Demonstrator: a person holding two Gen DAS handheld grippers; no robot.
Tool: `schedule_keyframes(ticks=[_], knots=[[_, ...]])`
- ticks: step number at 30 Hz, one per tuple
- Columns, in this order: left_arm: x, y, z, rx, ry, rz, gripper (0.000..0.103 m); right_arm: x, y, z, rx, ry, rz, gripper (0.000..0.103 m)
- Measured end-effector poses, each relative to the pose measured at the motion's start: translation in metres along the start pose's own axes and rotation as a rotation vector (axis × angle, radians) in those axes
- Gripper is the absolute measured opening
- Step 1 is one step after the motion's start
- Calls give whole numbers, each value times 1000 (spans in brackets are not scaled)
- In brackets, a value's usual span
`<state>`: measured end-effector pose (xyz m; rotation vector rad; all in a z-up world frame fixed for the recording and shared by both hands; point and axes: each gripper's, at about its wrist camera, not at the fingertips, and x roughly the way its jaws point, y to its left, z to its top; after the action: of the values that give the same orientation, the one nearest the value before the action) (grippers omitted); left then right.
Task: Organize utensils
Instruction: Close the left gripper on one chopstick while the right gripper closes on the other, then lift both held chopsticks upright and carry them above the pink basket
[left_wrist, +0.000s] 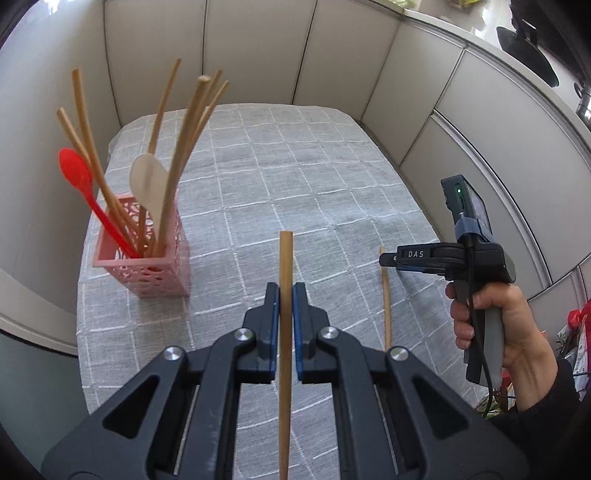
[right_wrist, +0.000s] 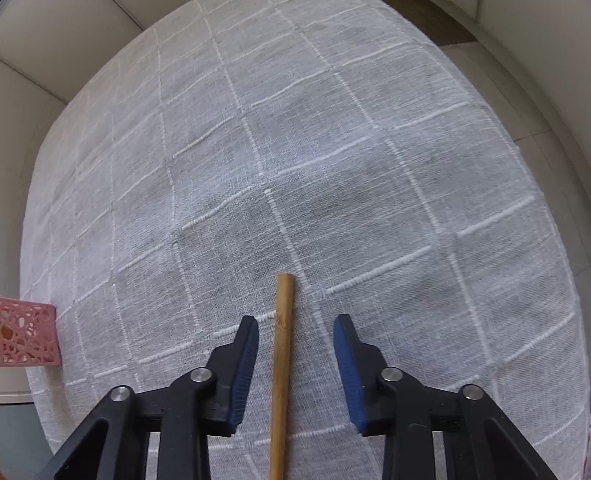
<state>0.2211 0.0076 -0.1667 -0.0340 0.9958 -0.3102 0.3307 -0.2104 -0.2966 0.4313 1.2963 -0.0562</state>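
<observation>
My left gripper (left_wrist: 285, 291) is shut on a bamboo chopstick (left_wrist: 285, 266), held above the table, its end pointing forward. A pink lattice holder (left_wrist: 147, 258) stands to the left, holding a red spoon (left_wrist: 75, 171), a pale wooden spoon (left_wrist: 147, 184) and several chopsticks (left_wrist: 184, 147). A second chopstick (left_wrist: 386, 302) lies on the cloth to the right. My right gripper (right_wrist: 295, 325) is open with its jaws on either side of that chopstick (right_wrist: 282, 332), not touching it. The right gripper also shows in the left wrist view (left_wrist: 386, 258), down at the chopstick's far end.
A grey checked tablecloth (left_wrist: 295, 177) covers the table. Beige partition walls (left_wrist: 258, 48) enclose the back and both sides. The holder's corner (right_wrist: 27, 332) shows at the left edge of the right wrist view. The table's right edge drops to the floor (right_wrist: 535, 122).
</observation>
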Motion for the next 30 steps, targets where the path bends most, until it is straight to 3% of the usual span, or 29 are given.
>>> schedule_keyframes(ticks=[4, 8, 14, 19, 30], knots=[[-4, 12, -2, -20, -10, -2, 8, 7, 16, -1, -59, -22, -78, 29], [-10, 24, -5, -48, -11, -11, 8, 12, 33, -4, -131, -54, -179, 10], [-21, 29, -8, -58, -36, -4, 8, 13, 47, -11, -166, -82, -230, 7], [-40, 37, -8, -68, -97, -4, 8, -16, 63, -24, -168, -134, -158, 7], [-121, 70, -2, -141, -335, 18, 8, -136, 111, -71, -237, -415, 78, 7]])
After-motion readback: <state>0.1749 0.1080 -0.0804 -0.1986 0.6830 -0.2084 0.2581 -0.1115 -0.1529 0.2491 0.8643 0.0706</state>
